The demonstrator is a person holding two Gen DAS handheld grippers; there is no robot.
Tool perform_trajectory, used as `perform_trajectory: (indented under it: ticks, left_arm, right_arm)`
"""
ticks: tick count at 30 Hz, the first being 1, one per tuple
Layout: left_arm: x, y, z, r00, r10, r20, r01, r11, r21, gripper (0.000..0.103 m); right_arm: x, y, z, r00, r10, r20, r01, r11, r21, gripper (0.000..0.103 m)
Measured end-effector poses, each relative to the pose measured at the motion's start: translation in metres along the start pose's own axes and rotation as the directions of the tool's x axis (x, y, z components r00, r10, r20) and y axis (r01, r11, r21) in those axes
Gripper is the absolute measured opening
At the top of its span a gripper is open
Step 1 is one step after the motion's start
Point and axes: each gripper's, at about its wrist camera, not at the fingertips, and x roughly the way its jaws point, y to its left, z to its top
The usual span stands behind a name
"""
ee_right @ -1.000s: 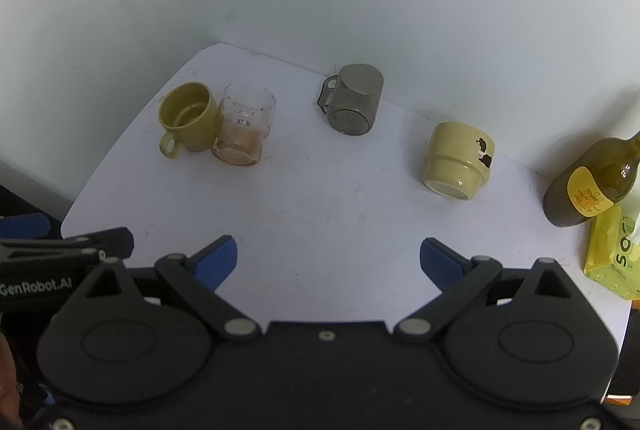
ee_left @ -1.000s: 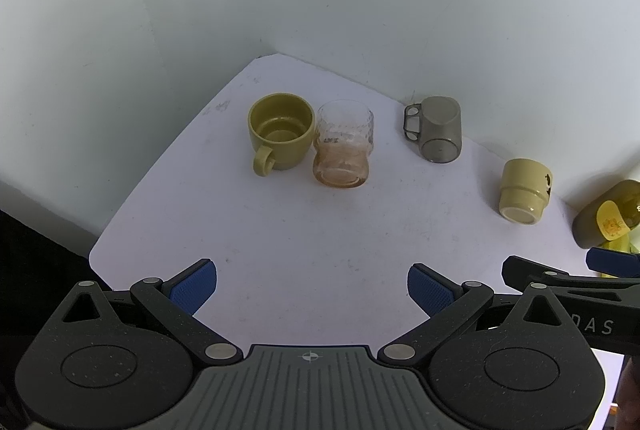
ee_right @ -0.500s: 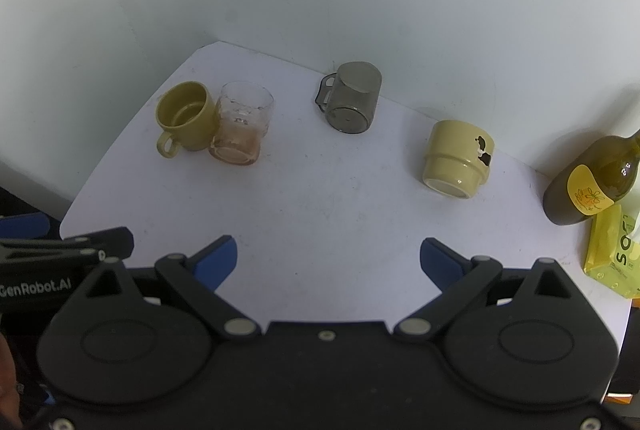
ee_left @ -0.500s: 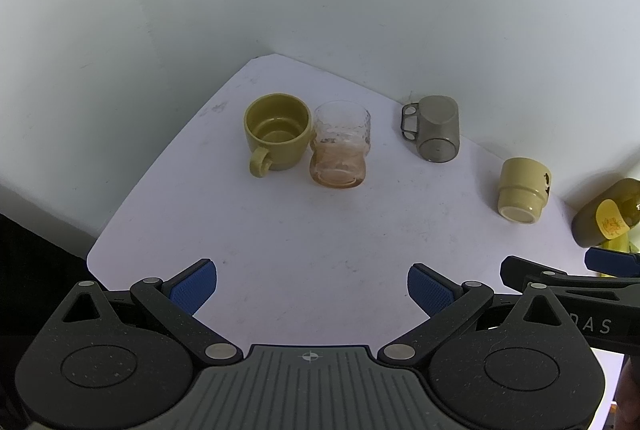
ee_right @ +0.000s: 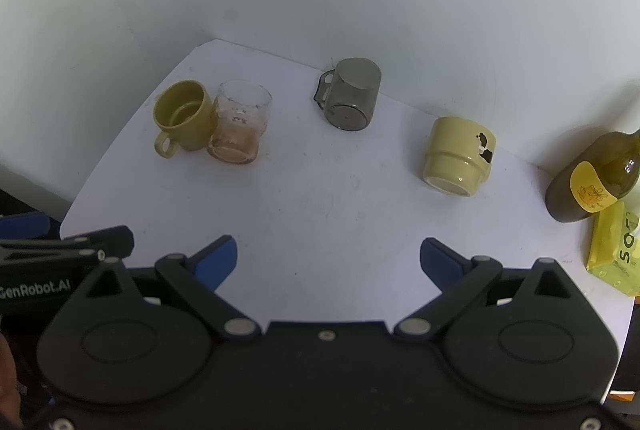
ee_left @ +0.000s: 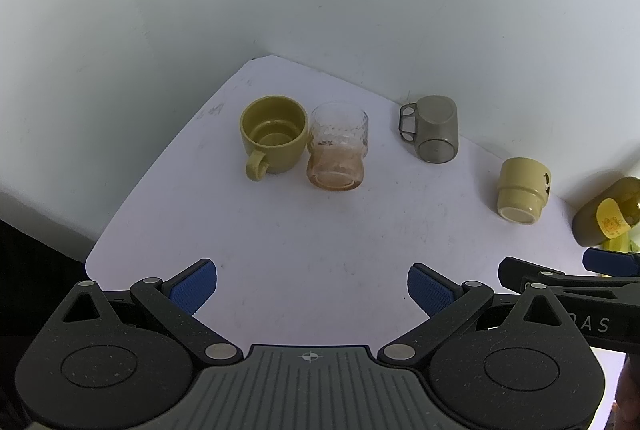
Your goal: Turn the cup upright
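Four cups stand on a white table. An olive mug stands upright at the left, touching an upright pinkish glass. A grey translucent mug stands upside down near the back wall. A pale yellow cup stands upside down at the right. My left gripper and my right gripper are both open and empty, low at the table's front edge, well short of the cups.
A dark olive bottle with a yellow label and a yellow packet stand at the far right edge. White walls meet behind the cups. Each gripper shows at the side of the other's view.
Both grippers have drawn back slightly from the cups, which sit a little higher in the views. No cup has moved.
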Motion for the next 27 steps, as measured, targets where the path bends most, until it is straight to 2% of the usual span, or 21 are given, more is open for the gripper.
perform_trajectory:
  ticks: [27]
  left_arm:
    - [0.0003, -0.0037, 0.0039, 1.000, -0.004, -0.006, 0.004, 1.000, 0.001, 0.103]
  right_arm:
    - [0.0007, -0.0003, 0.0035, 1.000, 0.004, -0.010, -0.004, 1.000, 0.004, 0.099]
